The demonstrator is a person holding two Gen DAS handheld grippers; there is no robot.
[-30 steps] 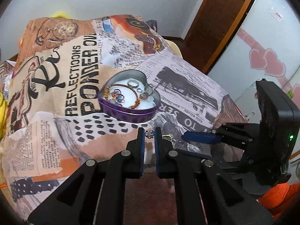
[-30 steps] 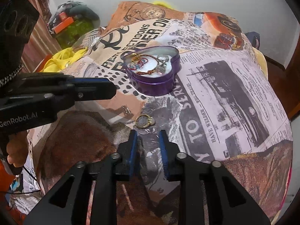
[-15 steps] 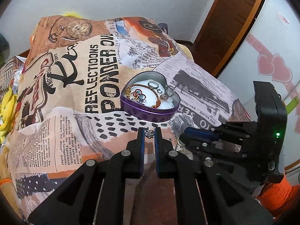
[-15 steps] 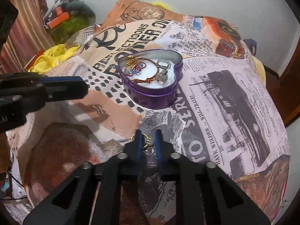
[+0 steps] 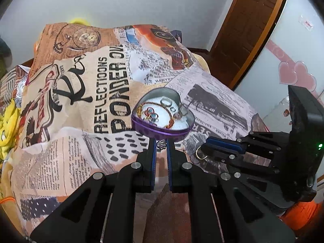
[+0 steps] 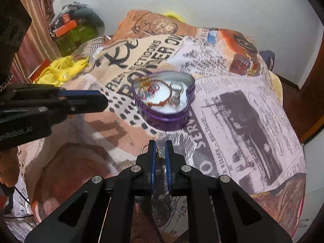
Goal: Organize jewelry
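Now my left gripper (image 5: 161, 145) is pinched narrow on a small silver charm (image 5: 161, 145), which sits between the blue pads just short of the near wall of the purple heart-shaped tin (image 5: 162, 133). My right gripper (image 6: 160, 151) is also drawn narrow, holding a gold ring (image 6: 145, 147) with a pale bead; from the left wrist view the ring's loop (image 5: 200, 155) hangs at the tips, at about 3 o'clock from my left gripper.

Both pieces are picked up, I judge, and the step in hand is carrying them to the tin. Next I need to lift each gripper over the rim, toward 12 o'clock, and release above the white padding, one at a time so the fingers do not crowd each other.

Inside, the tin already holds a beaded bracelet (image 5: 160, 119) with coloured loops and a couple of silver rings (image 5: 167, 102) toward the far side. It rests on the newspaper-print bedspread (image 5: 85, 93), with its open top tilted slightly toward me. One small metal piece (image 6: 117, 121) lies on the cloth at 10 o'clock from my right gripper; what it is I cannot tell.
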